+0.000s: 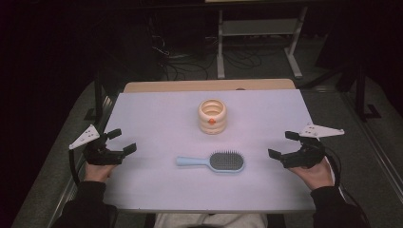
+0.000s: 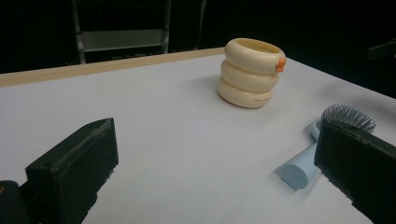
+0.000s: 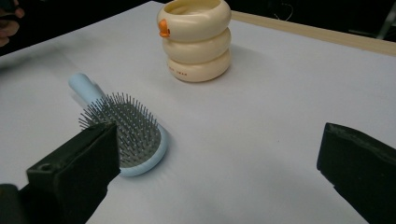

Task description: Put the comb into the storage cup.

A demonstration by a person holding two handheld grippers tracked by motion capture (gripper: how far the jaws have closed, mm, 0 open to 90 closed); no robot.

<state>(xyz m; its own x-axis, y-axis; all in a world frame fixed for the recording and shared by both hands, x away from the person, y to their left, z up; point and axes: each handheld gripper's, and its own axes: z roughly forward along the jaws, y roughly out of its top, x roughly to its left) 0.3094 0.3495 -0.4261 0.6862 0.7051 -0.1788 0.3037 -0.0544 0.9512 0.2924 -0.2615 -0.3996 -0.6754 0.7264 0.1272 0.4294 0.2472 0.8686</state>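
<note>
A light blue hairbrush (image 1: 212,162) with grey bristles lies flat near the table's middle front, handle pointing left. Behind it stands a cream ribbed cup (image 1: 212,116) with a small orange knob. My left gripper (image 1: 122,140) rests open at the table's left edge, nothing between its jaws; in its own view the brush handle (image 2: 299,169) lies ahead to the right and the cup (image 2: 250,73) farther off. My right gripper (image 1: 281,144) is open at the right edge, also holding nothing. In its own view the brush (image 3: 133,135) lies just ahead at the left and the cup (image 3: 196,38) stands beyond.
The white tabletop (image 1: 157,123) has a wooden strip (image 1: 209,85) along its far edge. Beyond the table stand a metal frame (image 1: 259,35) and loose cables (image 1: 185,61) on a dark floor.
</note>
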